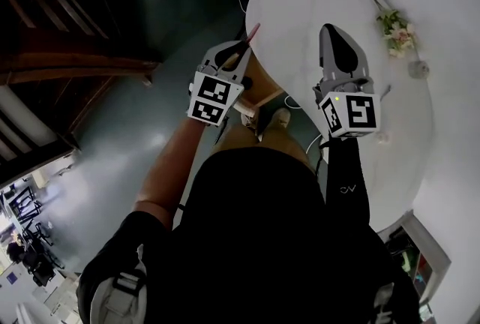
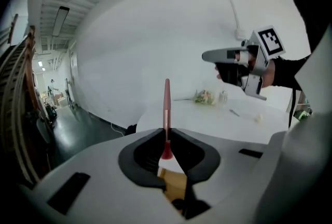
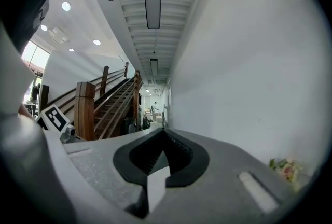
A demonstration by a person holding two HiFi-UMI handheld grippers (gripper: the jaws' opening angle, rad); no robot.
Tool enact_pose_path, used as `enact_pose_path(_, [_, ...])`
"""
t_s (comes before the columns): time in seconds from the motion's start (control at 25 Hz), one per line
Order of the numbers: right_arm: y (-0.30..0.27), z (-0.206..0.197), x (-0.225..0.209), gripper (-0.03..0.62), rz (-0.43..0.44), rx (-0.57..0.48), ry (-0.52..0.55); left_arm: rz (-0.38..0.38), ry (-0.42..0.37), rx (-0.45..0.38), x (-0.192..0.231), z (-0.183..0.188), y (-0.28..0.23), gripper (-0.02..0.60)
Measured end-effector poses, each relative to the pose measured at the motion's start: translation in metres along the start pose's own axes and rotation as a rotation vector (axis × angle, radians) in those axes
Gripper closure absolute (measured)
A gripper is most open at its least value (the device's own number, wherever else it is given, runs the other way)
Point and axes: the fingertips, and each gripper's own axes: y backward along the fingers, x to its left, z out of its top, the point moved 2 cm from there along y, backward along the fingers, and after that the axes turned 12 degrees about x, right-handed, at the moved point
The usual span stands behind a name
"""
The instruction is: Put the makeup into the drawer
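Observation:
A slim pink makeup stick [image 2: 166,106] stands up out of my left gripper [image 2: 166,134], whose jaws are shut on its lower end. In the head view the left gripper [image 1: 244,46] hangs at the near left edge of the round white table [image 1: 300,7], and the stick's tip [image 1: 253,31] pokes over the rim. My right gripper [image 1: 328,30] hovers above the table's middle. Its jaws [image 3: 163,134] are shut with nothing between them. No drawer can be made out with certainty.
A small bunch of flowers [image 1: 395,30], a little glass [image 1: 418,69] and a small pale item [image 1: 382,136] lie on the table's far side. A wooden piece [image 1: 262,99] sits below the table edge. A shelf-like unit [image 1: 416,259] is at lower right; a wooden staircase [image 3: 104,103] rises at left.

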Motion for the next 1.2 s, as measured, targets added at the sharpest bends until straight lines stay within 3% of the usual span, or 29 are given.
enact_pose_path(0.36, [-0.007, -0.007, 0.011, 0.592, 0.01, 0.028, 0.004, -0.025, 0.086, 0.28, 0.003, -0.102, -0.052, 0.538])
enact_pose_path(0.6, [-0.013, -0.01, 0.022, 0.592, 0.032, 0.039, 0.008, -0.031, 0.136, 0.406, 0.003, -0.148, -0.076, 0.537])
enact_pose_path(0.8, [-0.017, -0.011, 0.032, 0.592, 0.053, 0.05, 0.022, -0.036, 0.221, 0.564, 0.003, -0.187, -0.085, 0.537])
enact_pose_path(1.0, [-0.019, -0.009, 0.036, 0.592, 0.063, 0.045, 0.014, -0.086, 0.248, 0.629, -0.002, -0.202, -0.089, 0.534])
enact_pose_path(1.12, [-0.02, -0.009, 0.039, 0.592, 0.07, 0.049, 0.019, -0.117, 0.261, 0.657, -0.008, -0.209, -0.087, 0.433])
enact_pose_path(1.2, [-0.02, -0.009, 0.041, 0.592, 0.071, 0.051, 0.02, -0.123, 0.258, 0.65, -0.008, -0.209, -0.087, 0.433])
